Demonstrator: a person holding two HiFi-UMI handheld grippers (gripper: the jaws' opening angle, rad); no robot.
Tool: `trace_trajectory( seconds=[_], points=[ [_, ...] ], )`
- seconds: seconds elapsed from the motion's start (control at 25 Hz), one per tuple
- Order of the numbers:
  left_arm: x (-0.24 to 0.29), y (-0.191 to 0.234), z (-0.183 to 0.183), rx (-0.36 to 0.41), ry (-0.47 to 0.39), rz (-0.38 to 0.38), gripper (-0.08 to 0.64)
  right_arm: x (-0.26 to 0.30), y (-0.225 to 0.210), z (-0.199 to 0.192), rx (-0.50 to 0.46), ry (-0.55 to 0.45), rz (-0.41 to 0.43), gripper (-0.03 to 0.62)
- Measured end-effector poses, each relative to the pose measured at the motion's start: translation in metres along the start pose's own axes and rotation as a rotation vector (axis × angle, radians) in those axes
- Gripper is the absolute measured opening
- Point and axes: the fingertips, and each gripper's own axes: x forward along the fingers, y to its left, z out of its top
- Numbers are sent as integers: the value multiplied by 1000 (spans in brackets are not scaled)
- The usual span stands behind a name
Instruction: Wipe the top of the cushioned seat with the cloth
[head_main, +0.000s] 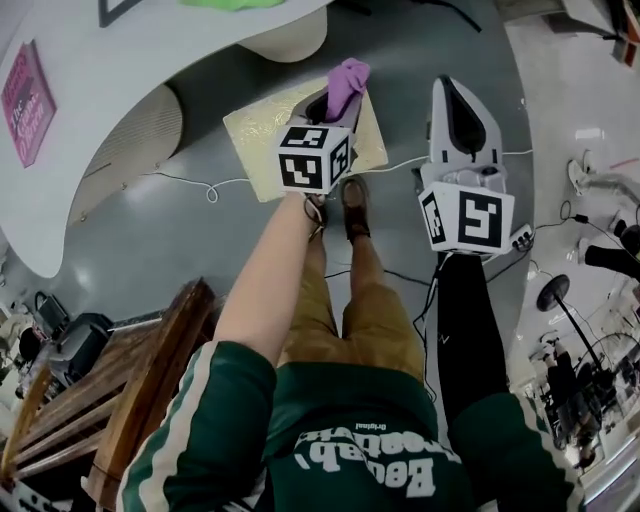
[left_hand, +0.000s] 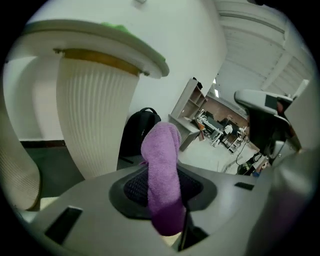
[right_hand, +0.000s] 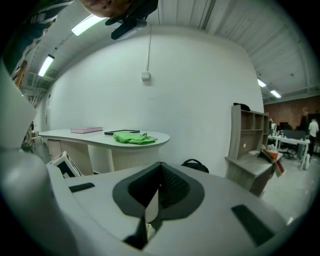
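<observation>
The left gripper (left_hand: 162, 190) is pinching the purple cloth (left_hand: 161, 160) in its jaws over the seat (head_main: 258, 132); the right gripper (right_hand: 158, 189) is sitting with jaws together, empty.

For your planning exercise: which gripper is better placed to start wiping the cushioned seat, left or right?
Left. The left gripper pinches the purple cloth and hangs over the cushioned seat. The right gripper is shut, empty, and off to the seat's side.

Bright ceiling strip lights, heavy fisheye distortion, dark vignetted corners
</observation>
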Motion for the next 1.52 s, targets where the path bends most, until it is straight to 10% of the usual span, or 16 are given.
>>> trace_trajectory(
  seconds=[0.44, 0.96, 1.52],
  points=[
    [98, 47, -79, -328, 219, 97, 135, 3, -7, -47, 45, 84, -14, 8],
    [78, 87, -105, -351, 207, 183, 133, 13, 19, -70, 24, 133, 51, 8],
    [-54, 228, -133, -425, 172, 411, 133, 48, 107, -57, -23, 120, 224, 8]
  ],
)
